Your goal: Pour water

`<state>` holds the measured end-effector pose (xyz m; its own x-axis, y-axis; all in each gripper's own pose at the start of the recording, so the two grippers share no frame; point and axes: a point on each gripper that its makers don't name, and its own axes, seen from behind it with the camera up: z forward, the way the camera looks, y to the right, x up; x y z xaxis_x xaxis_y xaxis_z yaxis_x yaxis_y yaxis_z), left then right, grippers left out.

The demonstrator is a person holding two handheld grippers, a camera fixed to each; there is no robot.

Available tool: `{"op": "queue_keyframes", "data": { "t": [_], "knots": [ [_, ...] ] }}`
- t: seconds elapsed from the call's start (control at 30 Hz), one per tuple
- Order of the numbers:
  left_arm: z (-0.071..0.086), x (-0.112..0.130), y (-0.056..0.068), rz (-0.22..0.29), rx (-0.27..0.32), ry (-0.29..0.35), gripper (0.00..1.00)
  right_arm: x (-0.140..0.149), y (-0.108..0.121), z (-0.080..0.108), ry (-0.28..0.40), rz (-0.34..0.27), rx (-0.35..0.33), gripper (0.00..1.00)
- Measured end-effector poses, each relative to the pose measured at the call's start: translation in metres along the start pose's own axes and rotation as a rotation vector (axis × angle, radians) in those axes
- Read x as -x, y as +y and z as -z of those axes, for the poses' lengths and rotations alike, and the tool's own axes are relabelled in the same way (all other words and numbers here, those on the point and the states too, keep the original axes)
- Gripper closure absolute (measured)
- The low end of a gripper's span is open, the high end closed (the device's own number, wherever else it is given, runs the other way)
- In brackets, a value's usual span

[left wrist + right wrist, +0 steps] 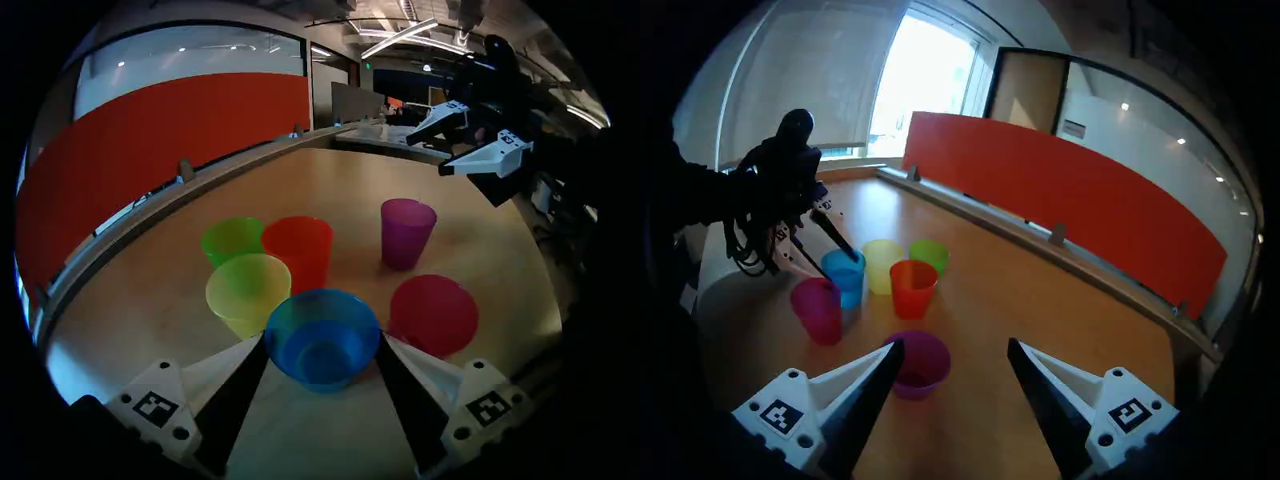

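The grasping step is judged to be in hand. The blue cup stands on the surface, at the front of a group of cups. It is framed by the fingers of the left tool, one at each side of its rim. Whether the fingers are pressed on it cannot be told. The right tool is held open and empty above the surface, with the purple cup just beside its left finger. Water is not clearly seen in any cup. Next, a firm closing on the blue cup is probably needed. A lift should follow, without the yellow cup and red cup being touched.
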<state>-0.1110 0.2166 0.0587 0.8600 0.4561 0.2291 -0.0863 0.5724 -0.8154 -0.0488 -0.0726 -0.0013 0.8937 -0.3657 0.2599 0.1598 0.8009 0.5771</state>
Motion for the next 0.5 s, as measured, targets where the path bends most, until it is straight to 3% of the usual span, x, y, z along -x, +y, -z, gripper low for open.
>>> {"op": "queue_keyframes", "data": {
  "t": [0.5],
  "knots": [
    [-0.0016,0.0005,0.0028,-0.006,-0.013,-0.005,0.14,0.0029,-0.0006,0.0014,0.003,-0.005,0.001,0.0]
  ]
}}
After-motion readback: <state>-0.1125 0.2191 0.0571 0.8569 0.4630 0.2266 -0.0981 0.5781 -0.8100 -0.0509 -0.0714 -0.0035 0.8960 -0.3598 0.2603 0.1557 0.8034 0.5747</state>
